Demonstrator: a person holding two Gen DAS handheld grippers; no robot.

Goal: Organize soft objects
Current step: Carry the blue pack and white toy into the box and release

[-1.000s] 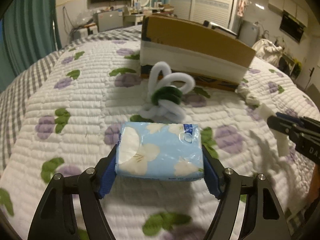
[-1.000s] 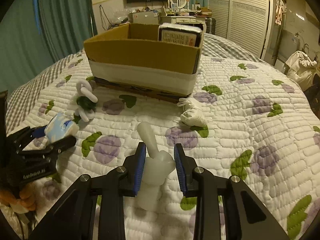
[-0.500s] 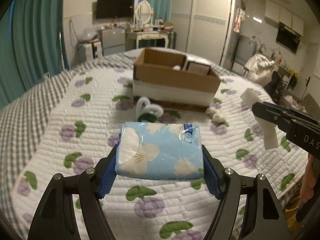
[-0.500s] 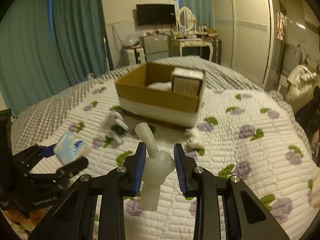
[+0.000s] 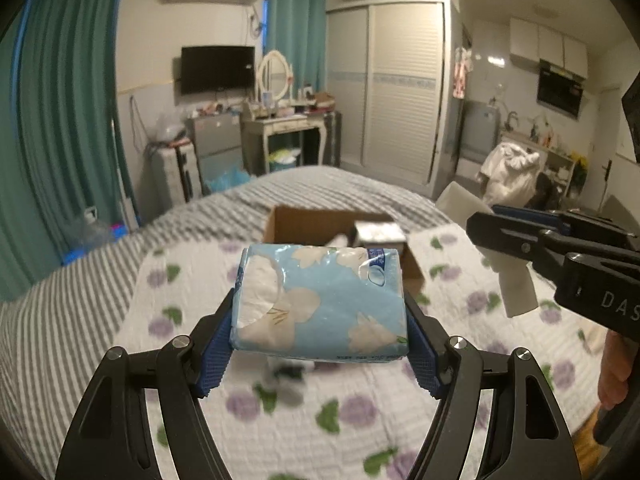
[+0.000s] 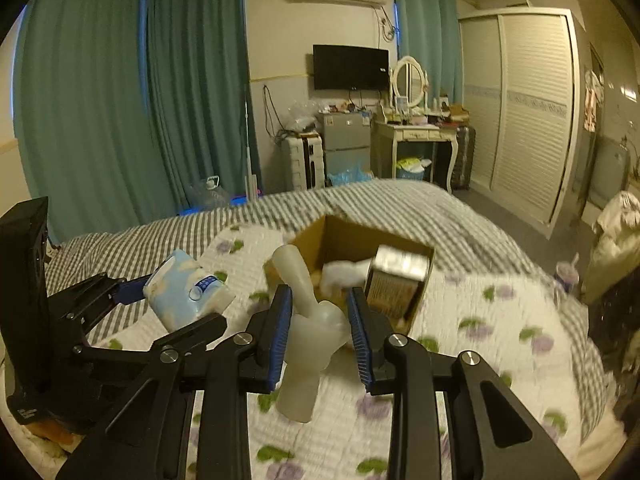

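Quilted bed (image 5: 188, 308) bears cardboard box (image 6: 360, 240) beyond both loaded grippers

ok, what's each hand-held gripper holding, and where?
Left hand-held gripper: blue tissue pack, clamped across its short ends. Right hand-held gripper: white soft toy, at its middle.

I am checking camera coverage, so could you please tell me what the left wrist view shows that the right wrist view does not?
Only the left wrist view shows the floral top of the tissue pack squeezed in the left tool, and the range hood. Only the right wrist view shows the white Y-shaped soft piece whole in the right tool. Both show the cardboard box, bed quilt and television.
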